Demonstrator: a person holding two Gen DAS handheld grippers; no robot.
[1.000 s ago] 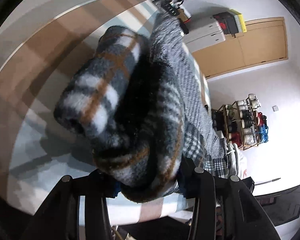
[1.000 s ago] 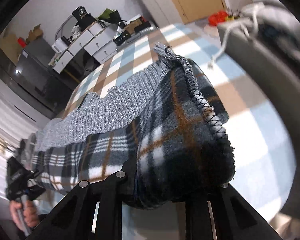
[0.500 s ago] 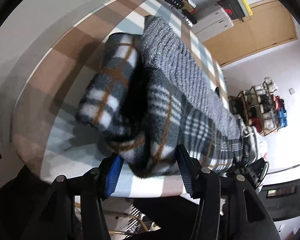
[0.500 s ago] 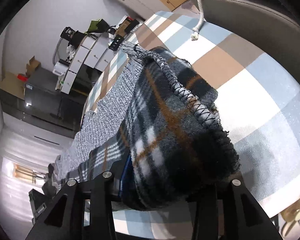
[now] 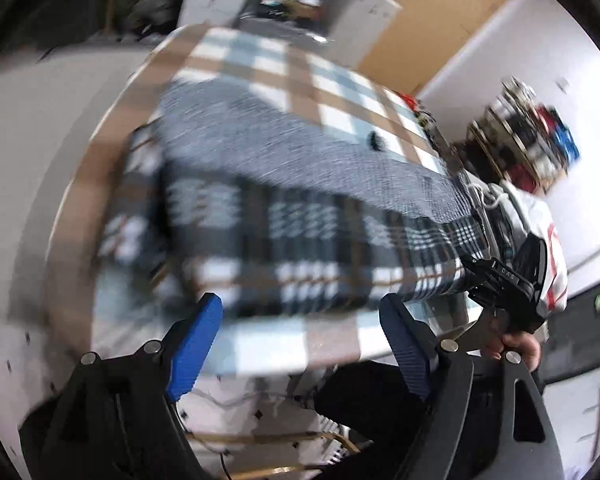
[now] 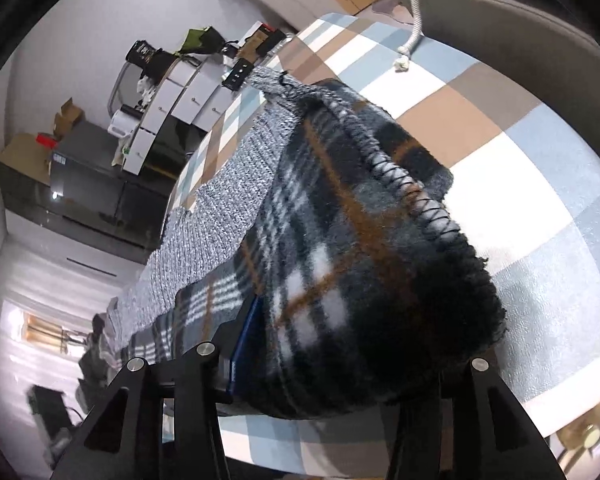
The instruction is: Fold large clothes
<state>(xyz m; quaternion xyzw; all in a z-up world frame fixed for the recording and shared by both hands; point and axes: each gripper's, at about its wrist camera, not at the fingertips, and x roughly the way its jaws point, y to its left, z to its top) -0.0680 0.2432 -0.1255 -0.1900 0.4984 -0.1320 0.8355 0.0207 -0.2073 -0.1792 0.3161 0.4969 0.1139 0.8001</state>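
Checked in blue, tan and white, our table cover (image 5: 340,80) fills the middle of both views, with pale drawers and a wooden door behind it. Across it lies the plaid fleece garment (image 5: 300,248), folded into a long band, its grey knitted side (image 5: 300,152) showing along the far edge.

Our left view is smeared by motion. Our left gripper (image 5: 300,320) stands above the near edge of the table, its blue pads (image 5: 196,336) spread wide with nothing between them; the jaws have just been opening and the cloth lies clear beyond the tips. Only this view shows the whole length of the fold, and at its far right end our right gripper (image 5: 496,284) at the corner of the cloth, with the hand (image 5: 520,350) that grips its handle.

Our right view is sharp and close. A thick bunch of the garment's stitched end (image 6: 360,280) sits between the fingers, and one blue pad (image 6: 246,344) lies against the fleece. These jaws have just been easing apart too; whether they still pinch the cloth we cannot tell. A white cord (image 6: 414,16) trails onto the cover at the top right, seen only here.
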